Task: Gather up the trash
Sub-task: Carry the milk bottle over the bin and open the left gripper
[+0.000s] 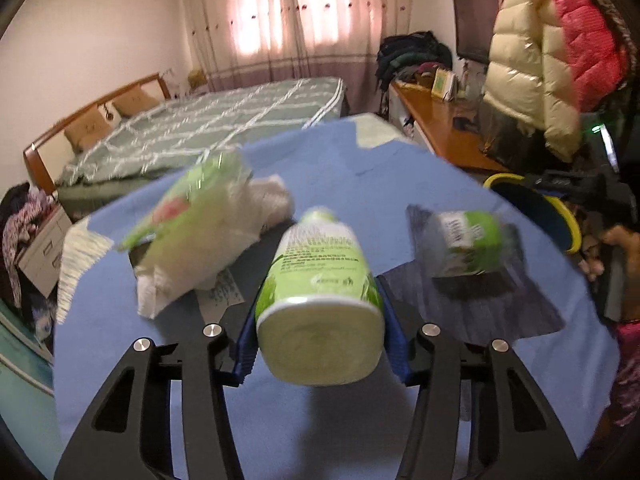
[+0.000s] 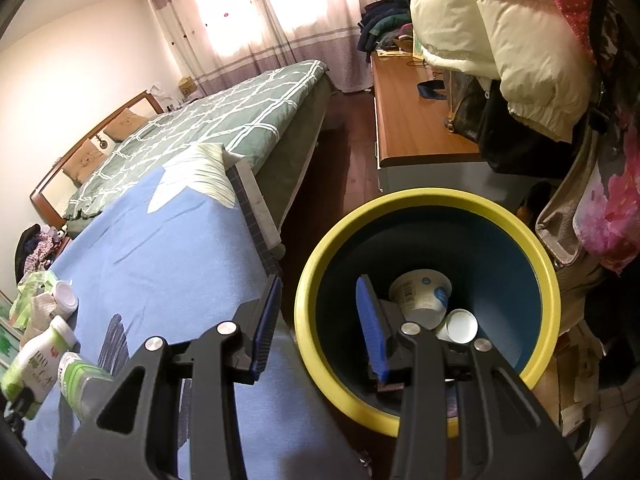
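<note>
Clamped between the blue pads of the left gripper (image 1: pixel 320 316) is a green-and-white plastic bottle (image 1: pixel 320 292), seen from its pale base, with its cap end pointing away over the table. Both pads press against the bottle's sides. Beyond it, on the blue tablecloth (image 1: pixel 340 168), lies a crumpled heap of white tissue with a green wrapper (image 1: pixel 200 224) to the left, and a small green-labelled container (image 1: pixel 472 240) to the right on a dark printed patch of the cloth. All of this view is blurred.

Over at the table's far right edge stands a waste bin (image 2: pixel 424 200) with a yellow rim and dark blue inside. From the right wrist view, the right gripper (image 2: pixel 320 320) hangs above the near rim of the bin with its jaws apart and nothing between them; one pad is over the table edge, the other over the bin's mouth. Inside the bin lie a white yoghurt cup (image 2: pixel 420 292) on its side and a smaller white paper cup (image 2: pixel 460 326) just beside it.

At the left edge of that view, more green-and-white bottles (image 2: pixel 40 360) and a white-capped jar (image 2: pixel 66 294) show on the cloth. A bed with a green checked cover (image 2: pixel 224 120) stands behind the table.
</note>
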Available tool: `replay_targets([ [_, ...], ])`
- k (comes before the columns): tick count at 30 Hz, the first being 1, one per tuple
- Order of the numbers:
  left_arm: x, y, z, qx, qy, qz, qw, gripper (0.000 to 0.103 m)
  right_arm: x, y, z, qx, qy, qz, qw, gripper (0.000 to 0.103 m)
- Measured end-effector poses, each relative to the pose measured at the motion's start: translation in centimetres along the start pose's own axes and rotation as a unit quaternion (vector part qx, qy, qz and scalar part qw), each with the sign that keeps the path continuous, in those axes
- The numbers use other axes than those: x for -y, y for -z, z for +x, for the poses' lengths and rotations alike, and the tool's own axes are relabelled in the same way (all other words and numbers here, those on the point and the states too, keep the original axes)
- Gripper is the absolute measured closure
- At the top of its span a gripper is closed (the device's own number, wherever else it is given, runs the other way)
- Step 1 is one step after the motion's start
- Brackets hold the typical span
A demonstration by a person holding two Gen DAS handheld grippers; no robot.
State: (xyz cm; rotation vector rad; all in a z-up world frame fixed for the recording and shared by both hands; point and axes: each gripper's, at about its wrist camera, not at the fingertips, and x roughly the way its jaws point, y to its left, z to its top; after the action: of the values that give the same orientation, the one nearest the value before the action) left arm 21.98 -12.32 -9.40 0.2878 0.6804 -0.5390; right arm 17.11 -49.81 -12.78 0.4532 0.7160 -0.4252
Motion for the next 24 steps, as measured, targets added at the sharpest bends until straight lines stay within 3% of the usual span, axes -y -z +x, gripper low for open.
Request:
replay_targets([
  [8,1.4,-2.4,-4.0,0.028,-0.002,0.000,0.9996,0.051,0.1,0.0,-0.3,0.005,-0.007,0.003,1.000,0.066],
  [14,2.3,-3.3,-3.8,0.025,-0.015,0.000,0.9996,0.052,0.2,0.1,-1.0,0.013,-0.012,0.000,1.000,0.066],
  [24,4.5,-5.9,-5.6,0.044,-0.005,0.007,0.9990,0.052,2.2,0.1,-4.0,0.029,-0.018,-0.009,0.999,0.066],
])
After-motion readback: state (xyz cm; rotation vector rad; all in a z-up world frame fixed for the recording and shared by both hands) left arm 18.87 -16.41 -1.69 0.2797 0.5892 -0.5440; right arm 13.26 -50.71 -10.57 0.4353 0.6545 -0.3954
